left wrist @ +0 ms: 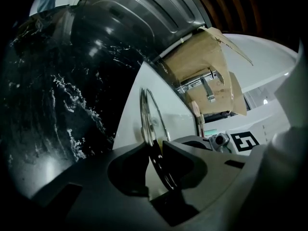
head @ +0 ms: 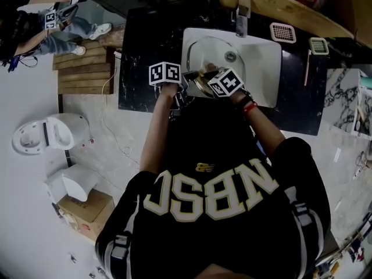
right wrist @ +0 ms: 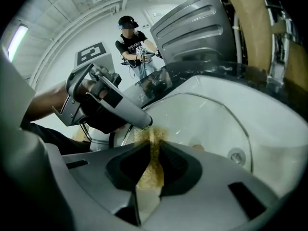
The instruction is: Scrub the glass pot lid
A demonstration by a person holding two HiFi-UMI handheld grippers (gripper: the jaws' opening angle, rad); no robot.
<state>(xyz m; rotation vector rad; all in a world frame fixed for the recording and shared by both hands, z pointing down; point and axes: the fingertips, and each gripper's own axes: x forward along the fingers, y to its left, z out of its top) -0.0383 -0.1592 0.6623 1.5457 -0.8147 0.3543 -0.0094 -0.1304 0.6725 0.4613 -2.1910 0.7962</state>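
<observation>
Glass pot lid (head: 200,81) hangs over the near rim of the white sink (head: 264,57) in the head view, caught between my left gripper (head: 181,77) and my right gripper (head: 210,77), with the black marbled counter (head: 136,57) on both sides of the basin. The faucet (head: 242,15) stands at the far side. A pink grid (head: 283,32) and a green one (head: 319,45) lie on the counter to its right, and a wooden pallet (head: 84,68) sits on the floor to the left. In the left gripper view my jaws are clenched on the lid's edge. The lid stands almost edge-on, clear glass inside a bright metal rim, rising in front of the sink wall. Torn cardboard (left wrist: 202,57) hangs around the faucet beyond. In the right gripper view my jaws are pinched on a yellow-brown scouring pad (right wrist: 153,165). Its top reaches the lid's near rim just beside the left gripper's tip. I cannot tell whether it presses there. Through the glass I see the drain (right wrist: 236,156), and another person (right wrist: 132,42) stands far behind.
</observation>
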